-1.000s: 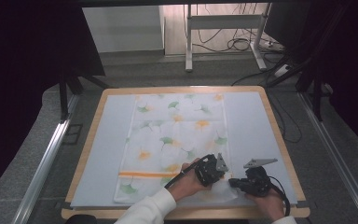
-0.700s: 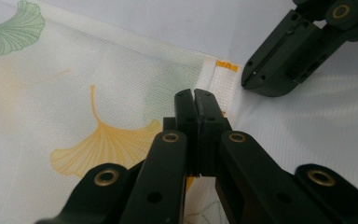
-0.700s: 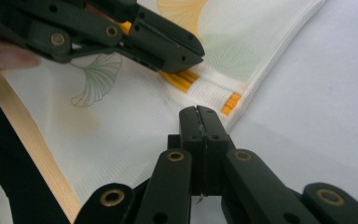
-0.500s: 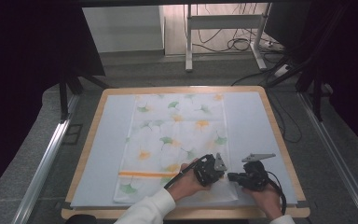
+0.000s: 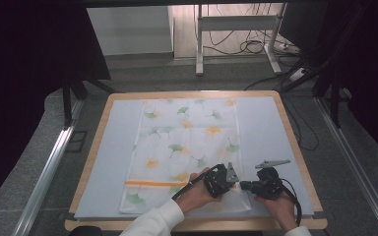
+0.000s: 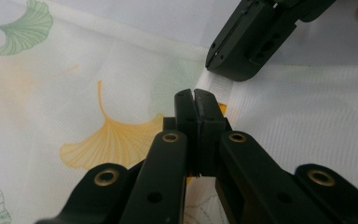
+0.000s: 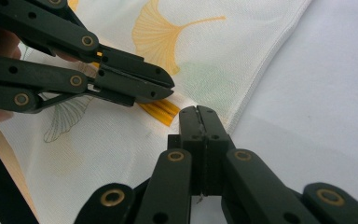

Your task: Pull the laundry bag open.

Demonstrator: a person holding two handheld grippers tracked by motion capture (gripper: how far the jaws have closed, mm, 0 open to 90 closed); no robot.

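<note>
I have both grippers pinched shut at the cloth's (image 5: 189, 152) near right edge: left gripper (image 6: 196, 100) and right gripper (image 7: 200, 116) each apparently nipping fabric (hard to confirm). Cloth lies flat on the table (image 5: 270, 132); folding not yet begun.

cloth (image 5: 187, 147) near edge hidden under hands, left claw (image 6: 196, 100) covering cloth fold

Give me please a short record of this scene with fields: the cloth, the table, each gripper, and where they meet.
cloth: white fabric with green and orange ginkgo leaves and an orange stripe, spread flat
table: wooden-rimmed table with pale blue-grey mat
left gripper: jaws shut, pinching a raised fold of the cloth
right gripper: jaws shut, at the cloth's right edge
meeting place: near right part of the cloth, beside the orange stripe; tips close together
</note>
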